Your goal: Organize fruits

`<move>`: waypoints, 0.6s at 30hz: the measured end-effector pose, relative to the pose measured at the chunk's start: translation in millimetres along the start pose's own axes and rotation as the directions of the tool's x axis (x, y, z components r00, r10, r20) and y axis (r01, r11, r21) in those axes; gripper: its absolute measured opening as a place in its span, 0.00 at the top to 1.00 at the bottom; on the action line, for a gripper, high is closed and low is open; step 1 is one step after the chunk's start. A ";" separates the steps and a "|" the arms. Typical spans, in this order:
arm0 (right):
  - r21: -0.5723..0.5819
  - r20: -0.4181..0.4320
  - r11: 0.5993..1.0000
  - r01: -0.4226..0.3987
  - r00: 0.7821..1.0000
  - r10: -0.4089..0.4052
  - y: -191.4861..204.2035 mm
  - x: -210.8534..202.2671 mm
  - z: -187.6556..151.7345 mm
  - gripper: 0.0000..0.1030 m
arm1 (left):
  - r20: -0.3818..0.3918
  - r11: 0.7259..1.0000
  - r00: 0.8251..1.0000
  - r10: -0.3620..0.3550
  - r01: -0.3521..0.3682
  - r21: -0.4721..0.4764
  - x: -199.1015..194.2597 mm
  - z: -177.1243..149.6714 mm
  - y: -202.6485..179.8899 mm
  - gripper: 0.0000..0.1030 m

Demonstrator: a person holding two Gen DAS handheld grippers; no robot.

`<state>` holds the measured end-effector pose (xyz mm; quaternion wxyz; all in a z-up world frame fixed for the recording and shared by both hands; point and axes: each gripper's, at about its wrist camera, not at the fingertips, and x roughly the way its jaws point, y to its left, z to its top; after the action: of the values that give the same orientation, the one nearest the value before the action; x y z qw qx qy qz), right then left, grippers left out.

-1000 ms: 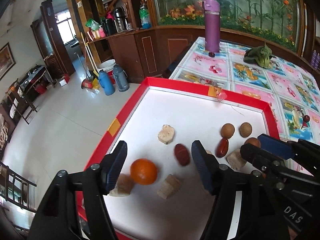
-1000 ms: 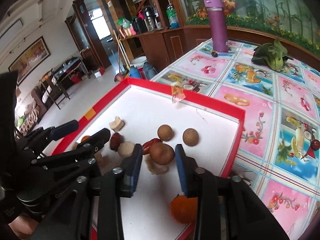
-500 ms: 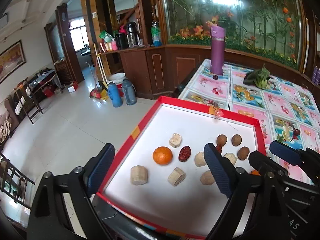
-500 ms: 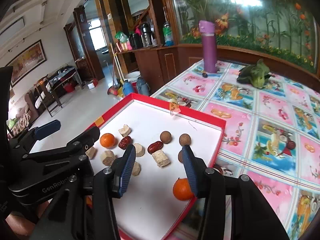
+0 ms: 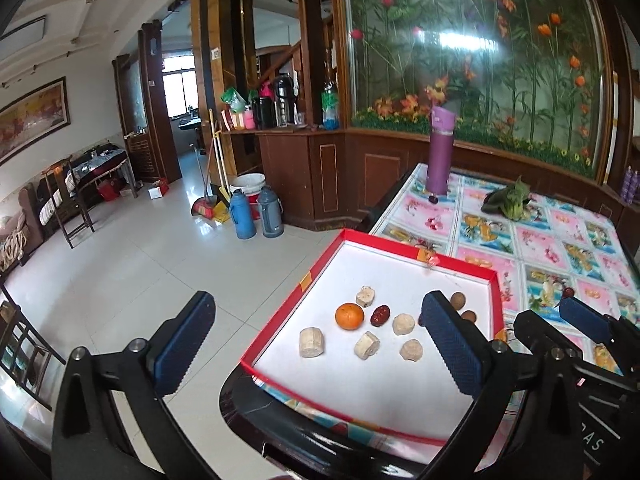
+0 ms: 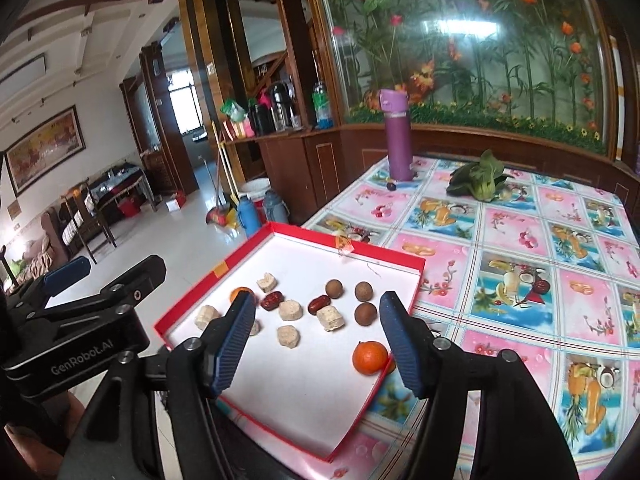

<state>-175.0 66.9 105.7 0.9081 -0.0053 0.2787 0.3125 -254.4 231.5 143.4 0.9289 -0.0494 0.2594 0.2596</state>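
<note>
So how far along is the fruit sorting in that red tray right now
Little looks sorted. In the red tray the three brown round fruits sit near each other, but the two red dates, the pale chunks and the two oranges lie mixed and apart. Nothing is in hand: the left claw and right claw are both open, above the tray. Grouping each kind is left.

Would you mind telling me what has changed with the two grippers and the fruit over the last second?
Both grippers pulled up and back from the red-rimmed white tray. The left gripper opened wider, away from the left-hand orange tangerine; the right gripper let go of a round brown longan, now lying in the tray. The other fruit and the purple bottle stayed put.
</note>
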 end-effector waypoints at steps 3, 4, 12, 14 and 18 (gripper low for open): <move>-0.006 0.029 1.000 0.006 1.000 -0.006 4.6 -12.0 -0.2 0.35 | 0.023 1.000 1.000 0.017 -0.017 0.006 -15.2 -2.0 0.2 0.00; -0.006 0.042 1.000 0.008 0.999 -0.007 6.7 -17.5 -0.5 0.34 | 0.032 1.000 0.999 0.018 -0.018 0.013 -19.8 -3.2 0.4 0.00; -0.016 0.080 1.000 0.023 0.997 -0.022 9.4 -35.8 -5.1 0.34 | 0.045 1.000 0.999 0.018 -0.019 0.005 -43.7 -8.5 1.8 0.00; -0.007 0.083 1.000 0.030 0.996 -0.030 6.6 -39.7 -6.9 0.34 | 0.050 1.000 0.999 0.020 -0.020 -0.006 -49.5 -9.6 2.8 0.00; 0.003 0.086 0.999 0.037 0.996 -0.037 3.5 -41.9 -8.1 0.34 | 0.059 1.000 0.998 0.019 -0.018 -0.008 -56.6 -10.8 3.1 0.00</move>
<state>-208.3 44.6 120.8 0.9248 0.0036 0.2396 0.2954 -302.2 206.0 163.0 0.9336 -0.0426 0.2312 0.2705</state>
